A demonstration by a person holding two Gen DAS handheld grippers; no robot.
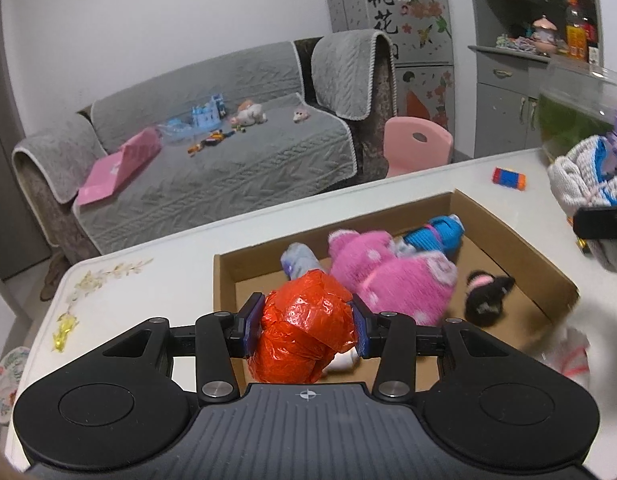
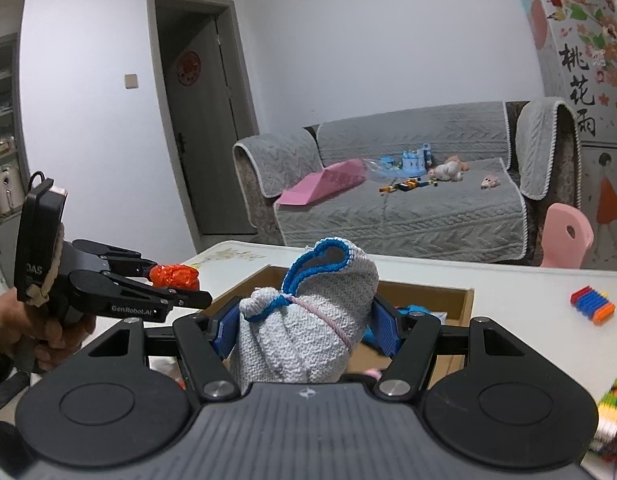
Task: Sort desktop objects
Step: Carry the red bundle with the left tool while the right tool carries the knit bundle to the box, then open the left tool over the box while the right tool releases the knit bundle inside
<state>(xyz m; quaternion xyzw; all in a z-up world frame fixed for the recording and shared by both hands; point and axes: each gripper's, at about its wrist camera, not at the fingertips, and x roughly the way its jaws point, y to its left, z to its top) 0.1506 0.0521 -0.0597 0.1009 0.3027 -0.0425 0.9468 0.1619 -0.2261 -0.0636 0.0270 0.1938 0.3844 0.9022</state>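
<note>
So far, sorting stands partway, judged from what lies where
Cardboard box (image 1: 548, 268): sits on the white bench (image 1: 156, 300), already holding a pink fuzzy sock (image 1: 388, 276), a blue striped sock (image 1: 440, 232), a pale rolled sock (image 1: 298, 264) and a small black and pink item (image 1: 488, 286)
Left gripper (image 1: 306, 326): clamped on a crumpled red plastic ball (image 1: 304, 328), held over the near edge of the box, not yet let go
Right gripper (image 2: 306, 330): clamped on a grey knitted pouch (image 2: 308, 320) with blue trim, tied with a pink string, held up near the box and not yet inside it
Left on the bench: a block toy of blue, red and orange (image 2: 592, 304) well apart from the box, and a multicoloured block piece (image 2: 612, 408) at the right edge of the right wrist view
Judgement: several items are boxed, two are in transit, at least two wait; which pile the loose blocks belong to I cannot tell
</note>
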